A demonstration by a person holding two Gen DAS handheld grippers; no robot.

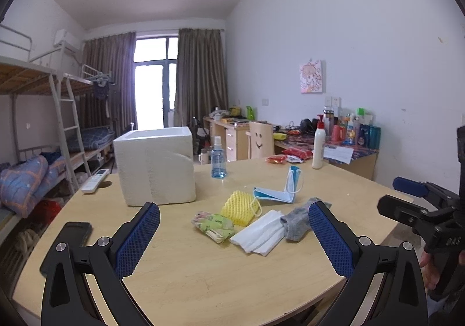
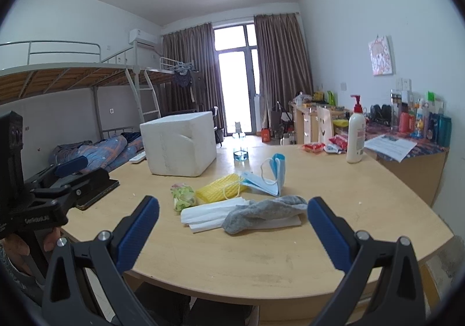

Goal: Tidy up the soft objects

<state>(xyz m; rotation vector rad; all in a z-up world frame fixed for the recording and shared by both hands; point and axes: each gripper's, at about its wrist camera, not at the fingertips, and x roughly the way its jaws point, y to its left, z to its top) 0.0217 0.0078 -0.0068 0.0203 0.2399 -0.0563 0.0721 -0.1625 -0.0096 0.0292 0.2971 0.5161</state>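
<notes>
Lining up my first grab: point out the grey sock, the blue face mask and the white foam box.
grey sock (image 2: 261, 214), right wrist view, middle of its crumpled body.
blue face mask (image 1: 273, 195), left wrist view, flat lower half.
white foam box (image 1: 157, 169), left wrist view, front wall.

Both wrist views look forward, slightly downward, across the round pale wooden table (image 1: 203, 282) toward the window, sharing the white foam box (image 2: 180, 146).

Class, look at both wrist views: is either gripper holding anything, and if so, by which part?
Nothing is held. The left gripper and right gripper are both open above the wooden table, short of the grey sock.
</notes>
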